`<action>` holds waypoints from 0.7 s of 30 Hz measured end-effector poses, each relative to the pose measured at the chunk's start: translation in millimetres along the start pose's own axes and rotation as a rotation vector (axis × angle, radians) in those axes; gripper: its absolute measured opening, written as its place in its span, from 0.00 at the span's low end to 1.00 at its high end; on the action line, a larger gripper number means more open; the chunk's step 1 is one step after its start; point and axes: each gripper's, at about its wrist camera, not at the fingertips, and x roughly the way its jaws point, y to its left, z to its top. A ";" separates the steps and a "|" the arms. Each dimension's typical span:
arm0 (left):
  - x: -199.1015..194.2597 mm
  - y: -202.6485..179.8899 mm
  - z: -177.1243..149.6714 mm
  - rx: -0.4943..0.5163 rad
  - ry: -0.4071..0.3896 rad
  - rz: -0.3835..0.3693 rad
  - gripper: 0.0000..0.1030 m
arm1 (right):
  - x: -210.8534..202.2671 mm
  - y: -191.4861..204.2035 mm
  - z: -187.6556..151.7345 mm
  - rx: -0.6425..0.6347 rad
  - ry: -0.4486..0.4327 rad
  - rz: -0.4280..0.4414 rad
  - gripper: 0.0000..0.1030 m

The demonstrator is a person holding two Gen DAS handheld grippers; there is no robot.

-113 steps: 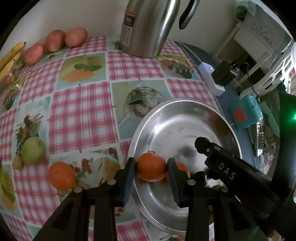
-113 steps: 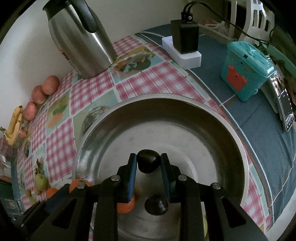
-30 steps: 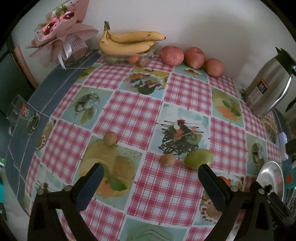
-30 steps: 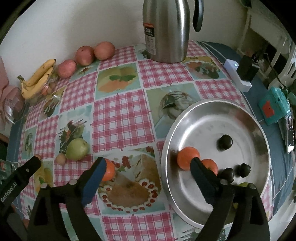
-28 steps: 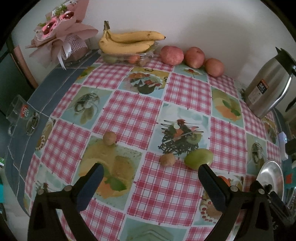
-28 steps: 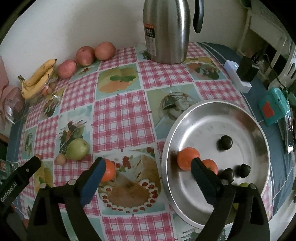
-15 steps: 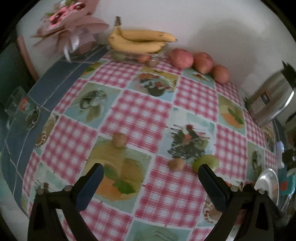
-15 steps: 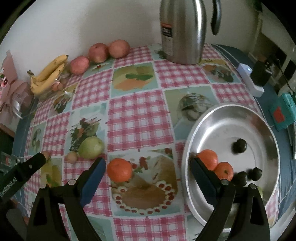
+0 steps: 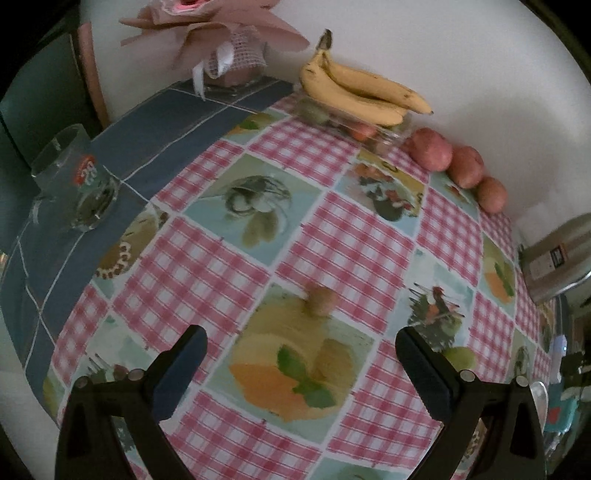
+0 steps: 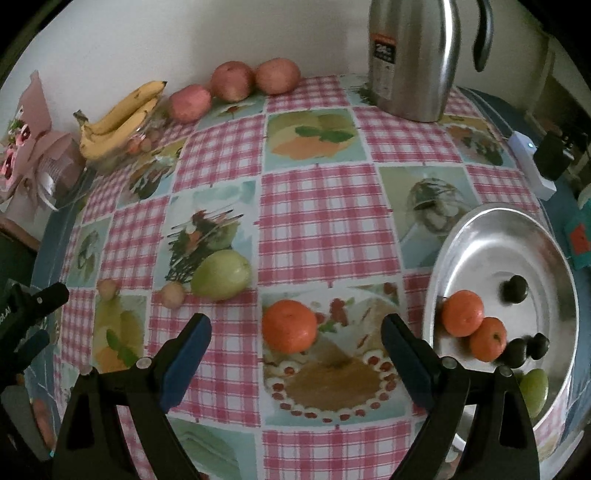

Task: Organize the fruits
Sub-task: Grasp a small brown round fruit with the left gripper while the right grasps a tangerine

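Note:
My right gripper (image 10: 295,334) is open, and a loose orange (image 10: 290,325) lies on the cloth between its fingers. To its right, the steel bowl (image 10: 480,229) holds two oranges (image 10: 462,313), dark plums (image 10: 515,289) and a green fruit (image 10: 533,386). A green pear (image 10: 221,274) and two small brownish fruits (image 10: 172,295) lie left of the orange. My left gripper (image 9: 301,362) is open above the cloth, and one small brown fruit (image 9: 320,301) sits just ahead of it. The pear (image 9: 460,357) peeks past its right finger.
Along the back wall are bananas (image 9: 364,94) on a clear container, three red apples (image 9: 432,149) and a steel jug (image 10: 415,55). A glass mug (image 9: 75,184) stands at the left edge, a pink bouquet (image 9: 225,35) behind it. A white power strip (image 10: 532,166) lies beyond the bowl.
Both grippers let go of their fruit into the bowl and drew back, open. The left one has swung left and lower toward the small brown fruit; the right one shifted left over the loose orange.

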 end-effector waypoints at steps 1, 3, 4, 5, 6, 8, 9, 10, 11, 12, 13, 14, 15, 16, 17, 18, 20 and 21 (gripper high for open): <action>-0.3 2.3 1.1 -0.003 -0.004 0.002 1.00 | 0.8 2.7 -0.3 -0.002 0.003 0.004 0.91; -0.6 6.9 4.2 -0.009 -0.016 0.007 1.00 | 2.5 6.6 -0.6 -0.006 0.007 0.014 0.91; -0.3 8.0 5.6 -0.011 -0.019 0.010 1.00 | 3.7 8.8 -0.8 -0.007 0.011 0.021 0.91; 0.5 8.8 7.3 -0.012 -0.024 0.013 1.00 | 4.5 9.9 -0.9 -0.008 0.013 0.025 0.91; 1.2 9.1 8.2 -0.012 -0.028 0.013 1.00 | 6.0 11.4 -1.1 -0.011 0.017 0.029 0.91; 4.4 7.6 10.0 0.000 -0.029 0.011 1.00 | 8.6 12.2 -1.1 -0.015 0.024 0.030 0.91; 7.0 5.4 10.5 0.014 -0.022 0.013 1.00 | 10.4 11.8 -1.3 -0.014 0.028 0.030 0.91; 10.4 2.8 10.5 0.026 -0.012 0.014 1.00 | 12.3 10.8 -1.3 -0.010 0.032 0.029 0.91; 13.6 0.6 10.0 0.033 -0.004 0.006 1.00 | 14.1 9.8 -1.7 -0.005 0.037 0.028 0.91; 16.1 -0.8 9.2 0.036 0.001 -0.003 1.00 | 16.4 8.4 -2.1 0.000 0.042 0.025 0.91; 19.2 -2.5 8.7 0.041 0.008 -0.012 1.00 | 18.6 7.6 -2.2 0.004 0.047 0.021 0.91; 22.3 -4.5 8.3 0.050 0.016 -0.019 1.00 | 20.6 6.8 -2.6 0.005 0.052 0.017 0.91; 25.7 -7.6 8.0 0.070 0.023 -0.019 1.00 | 22.5 6.3 -2.9 0.005 0.057 0.013 0.91; 28.3 -11.1 7.4 0.092 0.028 -0.010 1.00 | 24.7 5.7 -3.3 0.005 0.063 0.008 0.91; 31.2 -14.8 7.2 0.118 0.034 0.007 1.00 | 26.1 5.2 -3.9 0.006 0.066 0.004 0.91; 35.6 -19.1 6.6 0.151 0.040 0.033 1.00 | 28.0 4.7 -4.2 0.007 0.072 0.001 0.91; 40.7 -21.8 6.6 0.171 0.048 0.057 1.00 | 32.7 4.4 -5.1 0.008 0.083 -0.004 0.91; 43.1 -22.4 7.0 0.170 0.048 0.057 1.00 | 35.5 4.1 -5.5 0.009 0.090 -0.005 0.91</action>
